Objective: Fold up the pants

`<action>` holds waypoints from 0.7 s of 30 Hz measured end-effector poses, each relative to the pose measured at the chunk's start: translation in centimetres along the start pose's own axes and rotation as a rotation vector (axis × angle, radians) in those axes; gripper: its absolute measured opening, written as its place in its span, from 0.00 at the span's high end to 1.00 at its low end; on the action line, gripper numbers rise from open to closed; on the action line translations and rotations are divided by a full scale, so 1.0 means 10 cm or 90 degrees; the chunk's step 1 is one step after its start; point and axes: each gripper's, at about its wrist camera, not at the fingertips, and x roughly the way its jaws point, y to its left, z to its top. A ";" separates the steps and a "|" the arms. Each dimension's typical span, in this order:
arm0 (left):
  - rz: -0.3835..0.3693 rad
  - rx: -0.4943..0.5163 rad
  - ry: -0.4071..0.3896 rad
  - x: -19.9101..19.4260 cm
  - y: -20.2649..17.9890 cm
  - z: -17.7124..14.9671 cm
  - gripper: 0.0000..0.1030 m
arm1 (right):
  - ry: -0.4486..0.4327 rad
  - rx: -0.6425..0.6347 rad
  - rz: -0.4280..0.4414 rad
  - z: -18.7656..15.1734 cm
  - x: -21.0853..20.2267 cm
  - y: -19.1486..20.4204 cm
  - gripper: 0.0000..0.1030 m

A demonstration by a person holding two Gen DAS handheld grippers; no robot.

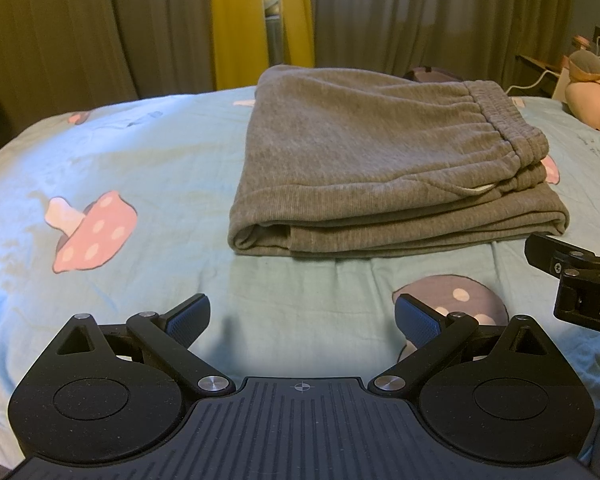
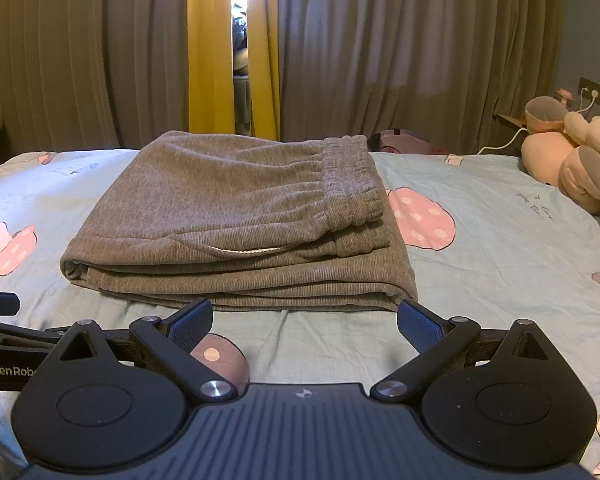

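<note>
The grey pants (image 1: 364, 160) lie folded in a compact stack on the light blue bed sheet (image 1: 140, 152), elastic waistband on top at the right. They also show in the right wrist view (image 2: 228, 216), with a white drawstring at the front. My left gripper (image 1: 302, 320) is open and empty, a short way in front of the stack. My right gripper (image 2: 305, 320) is open and empty, its fingertips just short of the stack's front edge. The right gripper's body shows at the right edge of the left wrist view (image 1: 580, 280).
The sheet has pink mushroom prints (image 1: 92, 232). Plush toys (image 2: 576, 160) lie at the far right of the bed. Grey and yellow curtains (image 2: 220, 60) hang behind the bed. A wall socket with a white cable (image 2: 590, 90) is at the right.
</note>
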 end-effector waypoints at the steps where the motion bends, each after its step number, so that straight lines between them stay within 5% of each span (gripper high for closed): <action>1: 0.000 0.000 0.000 0.00 0.00 0.00 0.01 | 0.001 0.000 0.000 0.00 0.00 0.00 0.04; 21: -0.001 -0.004 -0.001 -0.01 0.00 0.01 0.01 | 0.003 0.001 -0.001 -0.02 0.00 0.00 0.04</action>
